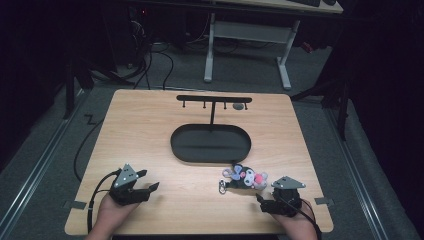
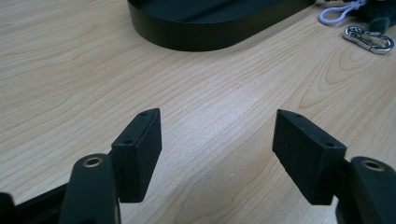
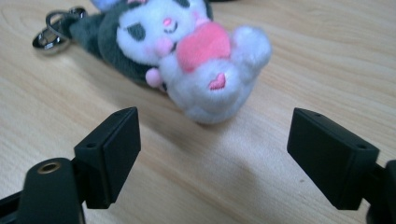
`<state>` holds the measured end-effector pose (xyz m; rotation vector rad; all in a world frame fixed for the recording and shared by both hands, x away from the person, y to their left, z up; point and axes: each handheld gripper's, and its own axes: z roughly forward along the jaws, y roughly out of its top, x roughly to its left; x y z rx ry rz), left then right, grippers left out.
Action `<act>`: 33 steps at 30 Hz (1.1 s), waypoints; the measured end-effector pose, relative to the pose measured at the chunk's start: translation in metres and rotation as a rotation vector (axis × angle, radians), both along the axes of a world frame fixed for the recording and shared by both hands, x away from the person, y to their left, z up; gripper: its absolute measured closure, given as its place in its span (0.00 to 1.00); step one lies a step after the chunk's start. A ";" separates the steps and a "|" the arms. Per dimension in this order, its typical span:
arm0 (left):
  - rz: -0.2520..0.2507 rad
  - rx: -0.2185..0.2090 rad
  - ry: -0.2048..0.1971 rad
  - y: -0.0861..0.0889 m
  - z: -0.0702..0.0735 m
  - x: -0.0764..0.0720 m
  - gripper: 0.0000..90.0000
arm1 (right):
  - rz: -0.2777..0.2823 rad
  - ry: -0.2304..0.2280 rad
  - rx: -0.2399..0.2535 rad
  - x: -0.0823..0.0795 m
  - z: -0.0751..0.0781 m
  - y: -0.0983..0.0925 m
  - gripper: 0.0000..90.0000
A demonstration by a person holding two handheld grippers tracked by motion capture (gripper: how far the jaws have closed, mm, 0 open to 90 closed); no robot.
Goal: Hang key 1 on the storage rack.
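A plush keychain toy [image 1: 245, 177], white and dark grey with a pink heart, lies on the wooden table [image 1: 150, 130] just in front of the black oval tray [image 1: 175, 145]. Its metal clasp [image 1: 221, 187] rests on the wood to its left. My right gripper [image 1: 265, 195] sits right behind the toy. In the right gripper view the gripper [image 3: 215, 156] is open, and the toy [image 3: 196, 60] lies just beyond its tips, untouched, beside the clasp [image 3: 51, 37]. My left gripper [image 1: 148, 179] rests at the front left, open [image 2: 217, 154] over bare wood.
A black T-shaped rack [image 1: 214, 99] with hooks stands behind the tray, with a small grey object [image 1: 239, 106] under its right end. The left gripper view shows the tray's wall [image 2: 201, 37], a lilac clip [image 2: 338, 11] and the clasp [image 2: 369, 38]. A white desk frame [image 1: 247, 37] stands beyond the table.
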<state>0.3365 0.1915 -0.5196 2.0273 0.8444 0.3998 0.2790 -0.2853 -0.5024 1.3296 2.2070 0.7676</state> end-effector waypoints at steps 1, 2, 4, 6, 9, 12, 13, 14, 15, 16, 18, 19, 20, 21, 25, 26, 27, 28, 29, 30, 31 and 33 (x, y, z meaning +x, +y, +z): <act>-0.002 0.003 0.001 -0.001 0.000 0.000 0.37 | 0.003 0.012 -0.006 0.000 0.001 0.000 0.18; -0.003 0.005 0.001 -0.002 -0.001 0.000 0.37 | 0.010 0.021 -0.011 0.001 0.003 0.000 0.18; -0.008 0.008 0.000 -0.002 0.000 0.000 0.37 | 0.025 0.037 -0.021 0.002 0.007 -0.001 0.19; -0.009 0.009 -0.003 -0.002 0.000 -0.001 0.37 | 0.041 0.059 -0.015 0.004 0.010 -0.002 0.19; -0.009 0.007 0.003 -0.002 0.001 -0.002 0.38 | 0.061 0.102 -0.020 0.007 0.014 -0.002 0.19; -0.008 0.007 0.008 -0.001 0.000 -0.003 0.38 | 0.083 0.138 -0.035 0.010 0.016 -0.001 0.19; -0.007 0.007 0.008 -0.001 0.000 -0.003 0.38 | 0.088 0.162 -0.040 0.011 0.018 -0.001 0.19; -0.006 0.007 0.008 0.000 0.000 -0.003 0.38 | 0.096 0.175 -0.039 0.012 0.018 -0.001 0.19; -0.005 0.006 0.009 0.000 0.000 -0.003 0.38 | 0.100 0.200 -0.049 0.014 0.019 0.000 0.19; -0.004 0.004 0.009 0.001 0.000 -0.003 0.38 | 0.103 0.219 -0.050 0.016 0.020 -0.001 0.20; -0.003 0.006 0.007 0.001 0.000 -0.003 0.38 | 0.103 0.262 -0.043 0.020 0.024 -0.003 0.21; -0.002 0.003 0.007 0.001 0.000 -0.002 0.38 | 0.102 0.270 -0.041 0.021 0.025 -0.003 0.21; -0.002 0.004 0.007 0.001 0.000 -0.002 0.38 | 0.104 0.285 -0.045 0.024 0.027 -0.004 0.22; -0.003 0.004 0.006 0.001 0.000 -0.002 0.38 | 0.108 0.293 -0.050 0.025 0.029 -0.004 0.22; -0.008 0.005 0.006 0.000 0.001 -0.002 0.38 | 0.134 0.366 -0.073 0.035 0.034 -0.004 0.22; -0.009 0.006 0.005 0.000 0.001 -0.002 0.38 | 0.137 0.374 -0.088 0.037 0.035 -0.004 0.22; -0.010 0.005 0.005 0.000 0.001 -0.002 0.38 | 0.145 0.380 -0.106 0.039 0.037 -0.004 0.22; -0.011 0.005 0.005 0.000 0.001 -0.002 0.38 | 0.144 0.394 -0.117 0.041 0.039 -0.003 0.22; -0.012 0.005 0.005 0.000 0.001 -0.002 0.38 | 0.149 0.408 -0.128 0.044 0.041 -0.001 0.21; -0.013 0.006 0.004 0.000 0.001 -0.002 0.38 | 0.156 0.411 -0.139 0.047 0.043 0.000 0.21; -0.014 0.006 0.004 0.000 0.001 -0.002 0.38 | 0.159 0.417 -0.143 0.048 0.045 0.001 0.20; -0.016 0.004 0.004 0.000 0.001 -0.002 0.38 | 0.172 0.433 -0.158 0.053 0.048 0.004 0.19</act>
